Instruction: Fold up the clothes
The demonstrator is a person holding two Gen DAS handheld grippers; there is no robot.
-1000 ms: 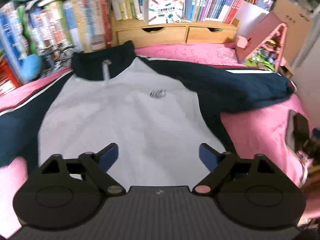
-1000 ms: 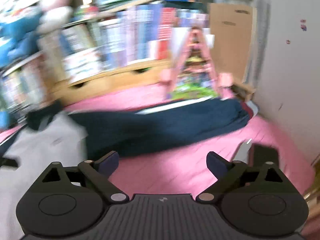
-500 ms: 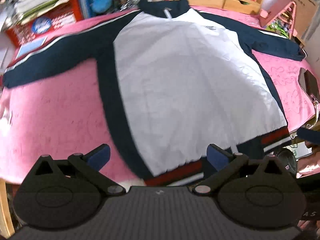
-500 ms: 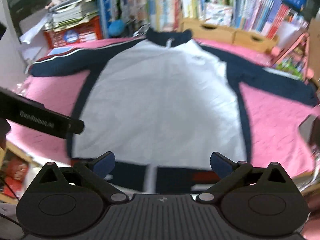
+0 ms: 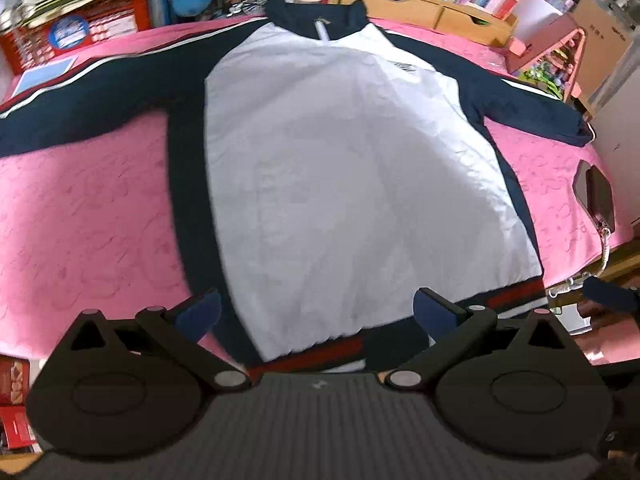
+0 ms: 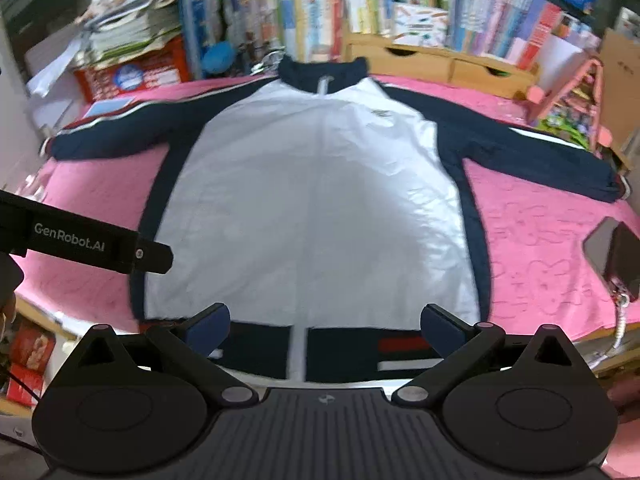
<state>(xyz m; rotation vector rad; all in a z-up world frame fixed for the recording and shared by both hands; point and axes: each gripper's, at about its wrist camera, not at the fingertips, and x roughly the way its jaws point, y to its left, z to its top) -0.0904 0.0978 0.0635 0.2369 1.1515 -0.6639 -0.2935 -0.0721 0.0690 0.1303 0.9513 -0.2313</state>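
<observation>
Lying flat and front-up on a pink bedspread (image 6: 536,216), a white and navy jacket (image 6: 312,208) is seen with both sleeves spread outward and its collar pointing toward the bookshelf (image 6: 360,8) at the far side. The zip is closed down the middle, and the striped navy, red and white hem is turned toward the cameras, at the near edge of the bed. The left gripper (image 5: 318,314) is held above the hem's left part, its jaws spread wide with nothing between them. The right gripper (image 6: 325,322) is held over the middle of the hem, its jaws likewise spread wide and empty. In the right wrist view the left gripper's black body is seen at the left edge, over the bedspread beside the jacket's side. A phone (image 6: 612,256) is laid on the bedspread to the right of the jacket, well apart from it, below the right sleeve.
</observation>
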